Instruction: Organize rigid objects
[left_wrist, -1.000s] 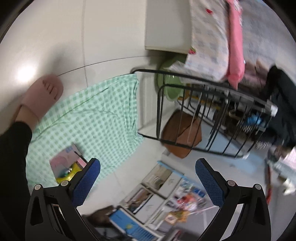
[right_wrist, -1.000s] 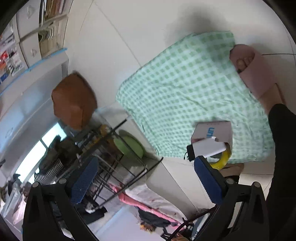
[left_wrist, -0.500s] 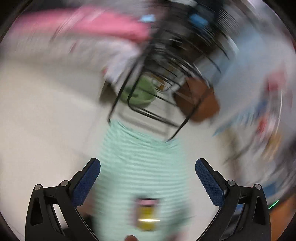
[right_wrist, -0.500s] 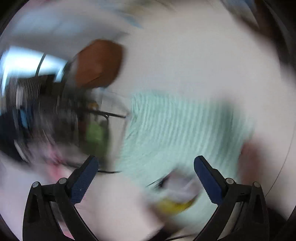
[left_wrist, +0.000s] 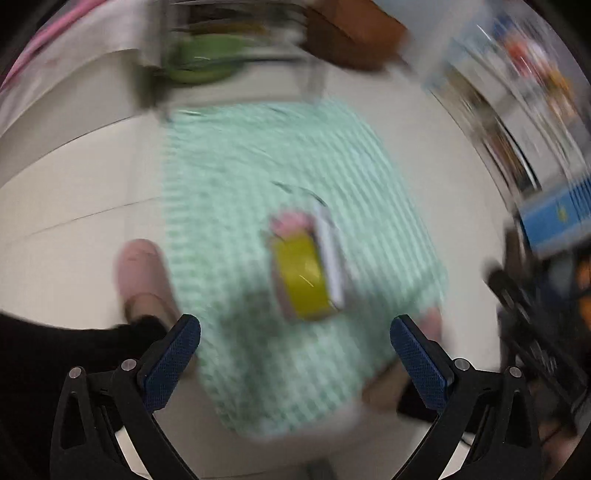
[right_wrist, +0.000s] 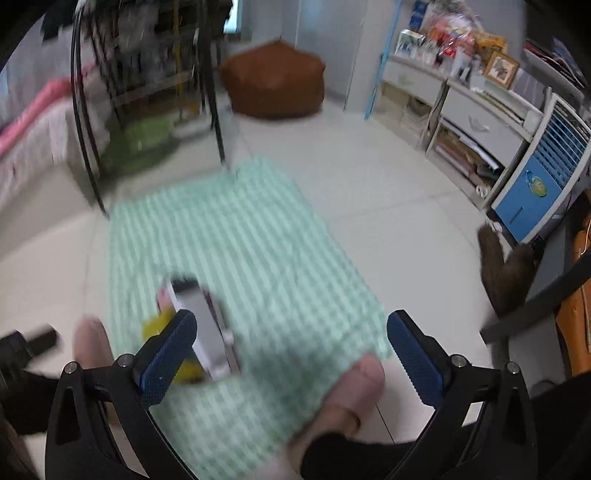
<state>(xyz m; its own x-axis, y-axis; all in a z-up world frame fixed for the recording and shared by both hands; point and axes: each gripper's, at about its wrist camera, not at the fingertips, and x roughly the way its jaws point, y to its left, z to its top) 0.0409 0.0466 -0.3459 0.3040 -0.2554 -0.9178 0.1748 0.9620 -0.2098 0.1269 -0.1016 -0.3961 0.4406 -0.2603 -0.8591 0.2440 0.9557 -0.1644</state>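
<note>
A green checked cloth (left_wrist: 295, 206) (right_wrist: 251, 236) lies flat on the pale tiled floor. On it rests a small pile: a yellow tape roll (left_wrist: 301, 277) (right_wrist: 155, 325), a pinkish card (left_wrist: 291, 221) under it and a white flat box (left_wrist: 330, 258) (right_wrist: 207, 328) beside it. Both views are blurred by motion. My left gripper (left_wrist: 295, 350) hangs open above the near part of the cloth, a little short of the pile. My right gripper (right_wrist: 290, 350) is open too, its left finger overlapping the pile in view. Nothing sits between either pair of fingers.
A person's feet in pink slippers (left_wrist: 140, 273) (right_wrist: 351, 387) stand at the cloth's near corners. A black wire rack (right_wrist: 147, 92) with a green dish (left_wrist: 199, 62) and a brown pouf (right_wrist: 273, 85) lie beyond the cloth. Shelves (right_wrist: 472, 110) and a blue-white cooler (right_wrist: 543, 173) line the right.
Both cameras have swung fast from skewed views to face the cloth head-on. The pile now sits ahead of both grippers. Both stay open.
</note>
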